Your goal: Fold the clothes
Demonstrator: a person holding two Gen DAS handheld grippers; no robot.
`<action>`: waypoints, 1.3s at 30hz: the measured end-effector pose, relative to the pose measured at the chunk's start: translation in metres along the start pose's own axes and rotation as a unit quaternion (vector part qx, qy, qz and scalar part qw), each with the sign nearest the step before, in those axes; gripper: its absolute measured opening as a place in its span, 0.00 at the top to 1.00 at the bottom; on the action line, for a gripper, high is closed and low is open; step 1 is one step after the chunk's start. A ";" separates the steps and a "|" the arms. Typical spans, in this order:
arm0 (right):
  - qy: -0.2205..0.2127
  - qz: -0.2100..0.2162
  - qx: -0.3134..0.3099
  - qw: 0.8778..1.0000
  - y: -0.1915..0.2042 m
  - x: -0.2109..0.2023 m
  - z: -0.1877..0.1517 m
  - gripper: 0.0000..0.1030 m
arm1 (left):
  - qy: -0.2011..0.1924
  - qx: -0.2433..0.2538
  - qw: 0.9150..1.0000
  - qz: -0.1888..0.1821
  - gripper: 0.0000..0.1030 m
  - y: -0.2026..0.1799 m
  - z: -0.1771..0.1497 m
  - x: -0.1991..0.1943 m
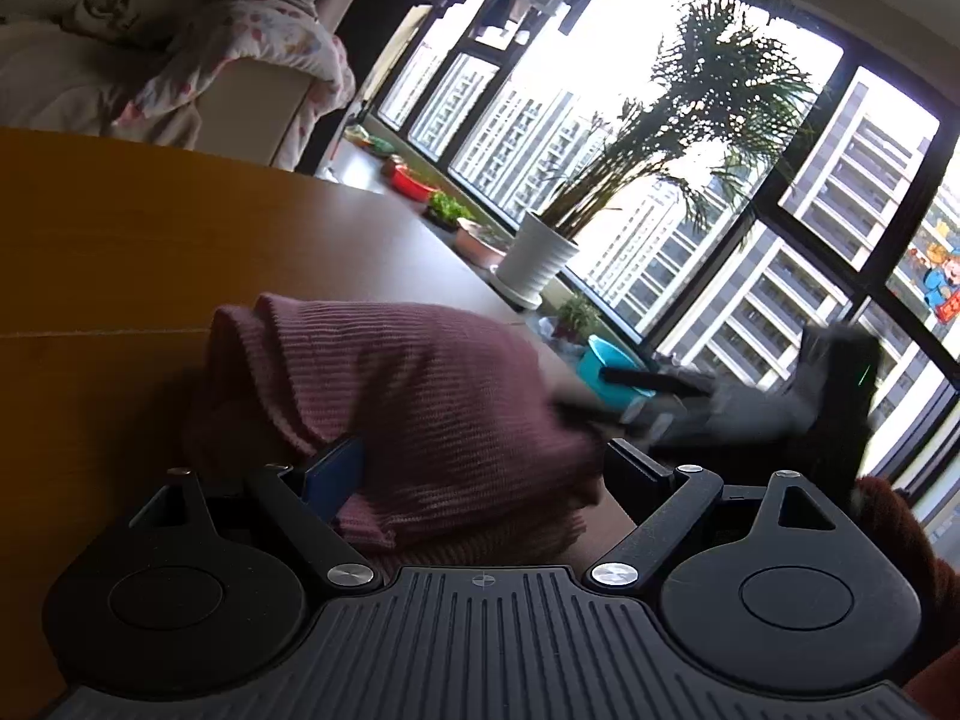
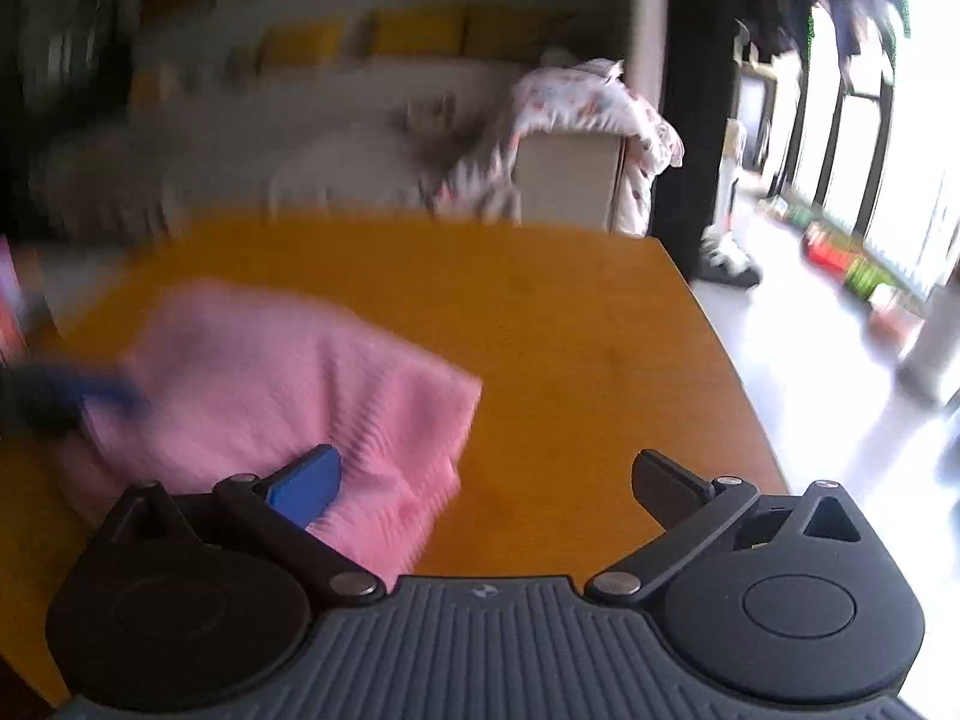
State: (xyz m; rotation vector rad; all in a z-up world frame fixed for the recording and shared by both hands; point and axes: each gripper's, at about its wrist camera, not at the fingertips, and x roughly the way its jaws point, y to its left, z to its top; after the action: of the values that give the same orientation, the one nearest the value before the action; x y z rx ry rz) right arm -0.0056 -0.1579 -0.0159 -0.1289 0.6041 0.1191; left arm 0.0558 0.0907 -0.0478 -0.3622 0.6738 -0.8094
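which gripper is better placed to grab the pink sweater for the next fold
Left, probably. The left gripper is open with the pink ribbed knit sweater bunched between its fingers. The right gripper is open too, mostly over bare wooden table, only its left finger over the cloth.

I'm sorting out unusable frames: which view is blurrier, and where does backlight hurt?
Right wrist view: motion blur smears the pink ribbed knit garment and the background. Left wrist view: sharper, but the bright window backlights the scene, so the garment looks dark mauve; the right hand-held gripper there is smeared.
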 end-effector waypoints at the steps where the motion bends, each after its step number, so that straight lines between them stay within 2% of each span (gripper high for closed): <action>1: -0.010 -0.015 -0.017 1.000 0.008 0.000 -0.005 0.00 | 0.000 -0.004 1.000 -0.002 0.12 0.001 0.001 -0.001; 2: -0.019 -0.030 -0.035 0.999 0.016 0.000 -0.010 0.00 | -0.002 -0.011 1.000 0.004 0.12 0.000 0.002 -0.004; 4: -0.019 -0.033 -0.044 0.998 0.020 -0.002 -0.006 0.00 | -0.006 -0.025 1.000 0.016 0.12 -0.001 0.004 -0.011; 6: -0.013 -0.002 -0.030 0.999 0.012 -0.009 0.001 0.00 | -0.011 -0.041 0.999 0.035 0.10 -0.006 0.005 -0.022; 9: -0.027 0.050 0.024 0.998 -0.015 -0.017 0.018 0.00 | -0.015 -0.076 0.997 0.023 0.09 -0.012 0.000 -0.041; 13: -0.046 0.080 0.097 0.991 -0.045 -0.016 0.036 0.00 | 0.011 -0.146 0.987 -0.071 0.06 -0.015 -0.011 -0.044; 15: -0.045 0.074 0.098 0.991 -0.048 0.000 0.042 0.00 | 0.035 -0.159 0.980 -0.116 0.04 -0.018 -0.017 -0.031; 18: -0.022 0.044 0.060 0.997 -0.039 0.028 0.043 0.00 | 0.065 -0.181 0.976 -0.106 0.04 -0.015 -0.026 -0.006; 19: -0.016 0.035 0.046 0.998 -0.034 0.034 0.039 0.00 | 0.066 -0.189 0.975 -0.092 0.04 -0.009 -0.025 -0.002; 24: -0.017 0.021 0.020 0.999 -0.013 0.028 0.019 0.00 | 0.015 -0.184 0.983 -0.009 0.04 0.024 0.001 -0.010; 27: -0.022 0.041 -0.004 0.999 0.007 0.008 0.010 0.00 | -0.019 -0.172 0.984 0.034 0.04 0.042 0.022 -0.018; 29: -0.022 0.077 -0.016 0.997 0.023 -0.007 0.003 0.00 | -0.040 -0.177 0.982 0.053 0.04 0.054 0.033 -0.022; 31: -0.021 0.135 -0.022 0.990 0.035 -0.022 -0.002 0.00 | -0.060 -0.195 0.977 0.057 0.04 0.067 0.042 -0.029; 33: -0.036 0.152 -0.029 0.987 0.040 -0.035 -0.003 0.00 | -0.077 -0.207 0.974 0.055 0.04 0.075 0.049 -0.040; 36: -0.063 0.135 -0.009 0.989 0.035 -0.040 0.008 0.00 | -0.092 -0.192 0.976 0.054 0.04 0.074 0.050 -0.065; 39: -0.073 0.129 0.035 0.988 0.025 -0.032 0.020 0.00 | -0.084 -0.180 0.979 0.040 0.04 0.068 0.040 -0.085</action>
State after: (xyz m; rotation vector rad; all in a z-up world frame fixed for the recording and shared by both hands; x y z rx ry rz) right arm -0.0245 -0.1325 0.0165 0.0261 0.4765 0.3555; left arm 0.0768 0.2016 -0.0201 -0.7202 0.6719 -0.5715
